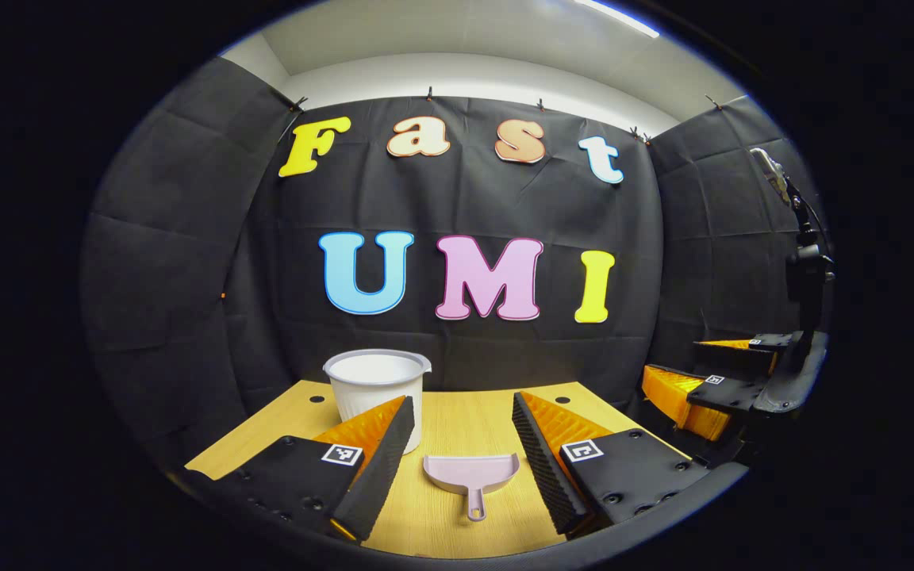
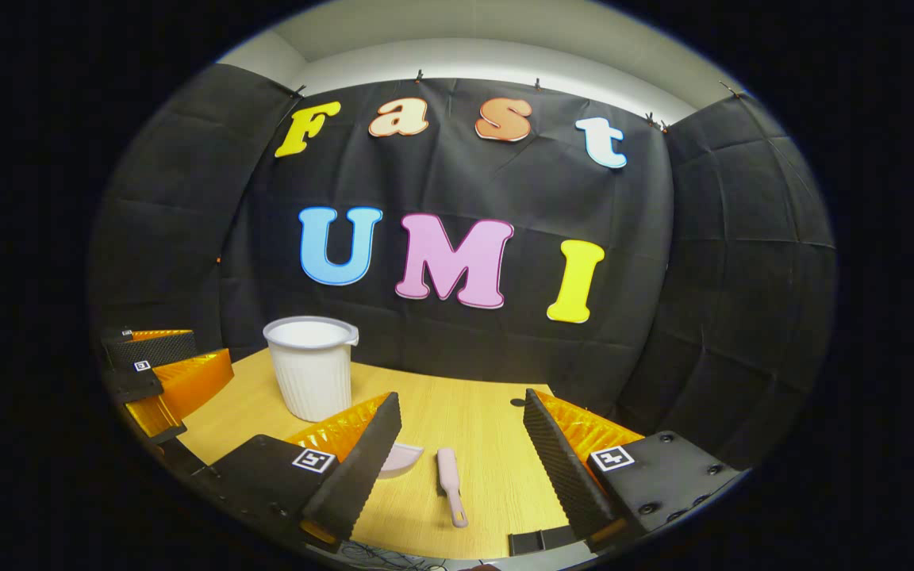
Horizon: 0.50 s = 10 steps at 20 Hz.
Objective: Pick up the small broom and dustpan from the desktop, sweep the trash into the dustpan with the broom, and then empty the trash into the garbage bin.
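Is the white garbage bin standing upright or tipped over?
Upright. The garbage bin stands on its base on the desktop, its open rim facing up, as the left gripper view also shows.

Bright overhead ceiling light, sharp focus, strong fisheye bending at edges

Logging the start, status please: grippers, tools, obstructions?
Left gripper open above pink plastic dustpan. Right gripper open above small pink broom. White ribbed bin upright behind. Nothing blocking.
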Available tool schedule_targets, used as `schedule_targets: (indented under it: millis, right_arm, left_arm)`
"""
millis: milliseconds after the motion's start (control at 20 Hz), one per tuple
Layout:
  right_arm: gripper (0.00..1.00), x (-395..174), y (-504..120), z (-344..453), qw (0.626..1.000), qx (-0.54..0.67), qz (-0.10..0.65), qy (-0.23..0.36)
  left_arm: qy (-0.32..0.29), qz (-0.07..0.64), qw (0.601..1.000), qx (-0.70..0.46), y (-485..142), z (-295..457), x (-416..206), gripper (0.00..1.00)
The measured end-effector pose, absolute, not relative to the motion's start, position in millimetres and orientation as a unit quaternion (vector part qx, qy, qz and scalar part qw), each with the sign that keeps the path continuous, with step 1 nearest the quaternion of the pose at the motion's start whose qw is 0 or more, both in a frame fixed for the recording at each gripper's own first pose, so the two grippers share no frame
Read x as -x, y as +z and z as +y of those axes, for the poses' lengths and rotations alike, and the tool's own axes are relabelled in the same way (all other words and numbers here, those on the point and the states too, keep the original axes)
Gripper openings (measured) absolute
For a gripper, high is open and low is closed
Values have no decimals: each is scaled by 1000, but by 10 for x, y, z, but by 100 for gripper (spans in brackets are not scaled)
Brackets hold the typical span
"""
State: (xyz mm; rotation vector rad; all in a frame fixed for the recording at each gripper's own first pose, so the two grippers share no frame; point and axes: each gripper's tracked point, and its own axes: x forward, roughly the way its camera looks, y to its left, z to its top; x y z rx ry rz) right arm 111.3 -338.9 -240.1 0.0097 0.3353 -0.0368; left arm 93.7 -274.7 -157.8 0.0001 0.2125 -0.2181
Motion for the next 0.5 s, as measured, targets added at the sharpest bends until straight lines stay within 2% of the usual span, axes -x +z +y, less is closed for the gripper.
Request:
schedule_targets:
  millis: [50, 100, 150, 500]
  right_arm:
    - [96, -1105, -2428, -3387, 985, -4, 171, -18]
    - [96, -1111, -2444, -3390, 985, -3, 172, -19]
    - [100, -1118, -2442, -3399, 985, -4, 172, -20]
    - [100, -1182, -2408, -3419, 986, -12, 163, -26]
  left_arm:
    - [-109, 110, 988, -1, -1604, -2748, -943, 74]
    - [-108, 108, 988, -3, -1597, -2743, -950, 74]
    - [-109, 106, 988, -7, -1588, -2752, -958, 74]
    - [-114, 87, 989, -30, -1489, -2810, -1066, 74]
